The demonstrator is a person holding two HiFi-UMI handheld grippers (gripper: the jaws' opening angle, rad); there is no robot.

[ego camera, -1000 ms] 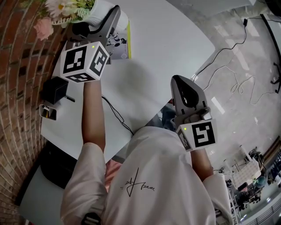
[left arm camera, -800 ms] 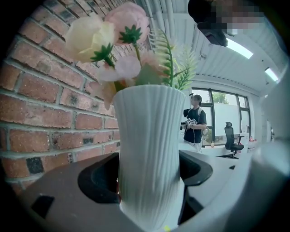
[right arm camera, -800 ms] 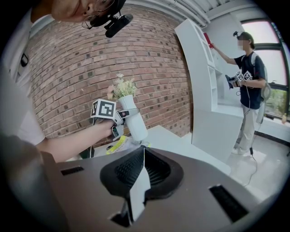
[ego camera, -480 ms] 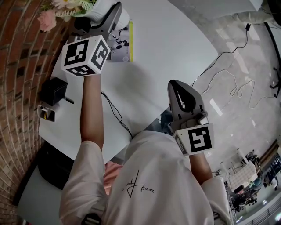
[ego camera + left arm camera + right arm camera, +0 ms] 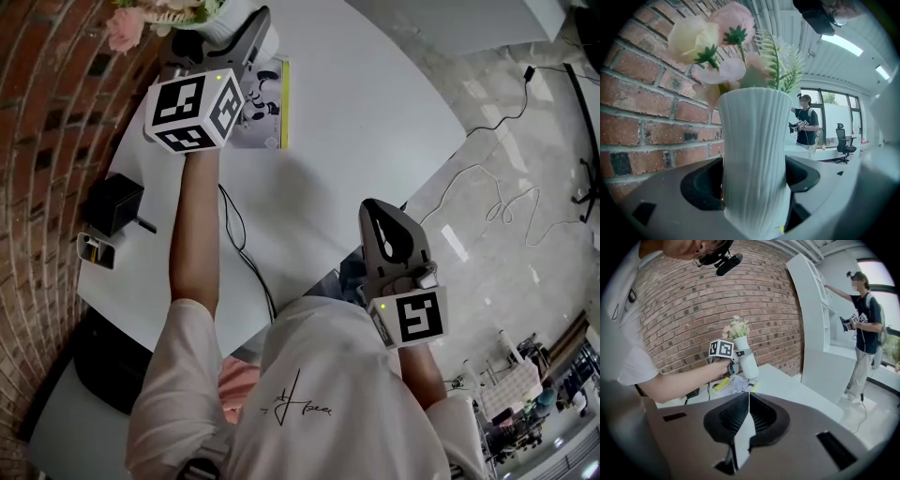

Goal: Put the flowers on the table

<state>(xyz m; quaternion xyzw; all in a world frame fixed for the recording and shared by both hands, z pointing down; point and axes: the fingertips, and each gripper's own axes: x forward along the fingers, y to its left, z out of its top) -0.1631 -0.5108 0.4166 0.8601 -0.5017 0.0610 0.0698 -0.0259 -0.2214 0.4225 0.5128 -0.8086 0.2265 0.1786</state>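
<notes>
Overhead, in the head view, the left gripper (image 5: pixel 246 33) is seen stretched out over the far corner of a white table (image 5: pixel 375 122), beside a brick wall (image 5: pixel 56 112). A white vase (image 5: pixel 231 13) of pale flowers (image 5: pixel 127 28) is partly seen at its jaws, above a printed booklet (image 5: pixel 267 103). The right gripper (image 5: pixel 377 211) is held back by the table's near edge, well apart from the vase.

In the left gripper view, the ribbed vase is seen clamped between the jaws, one pressed to each side of its lower body. Pink and cream blooms and green fronds rise beyond the jaws.

In the right gripper view, the jaws are seen drawn together with nothing between them. Far ahead of them the vase is shown tilted, its base just over the booklet. Contact with the table cannot be told.

The placing step is judged to be in hand. Next, the vase would need to be righted and lowered onto the tabletop, and the left jaws parted.
</notes>
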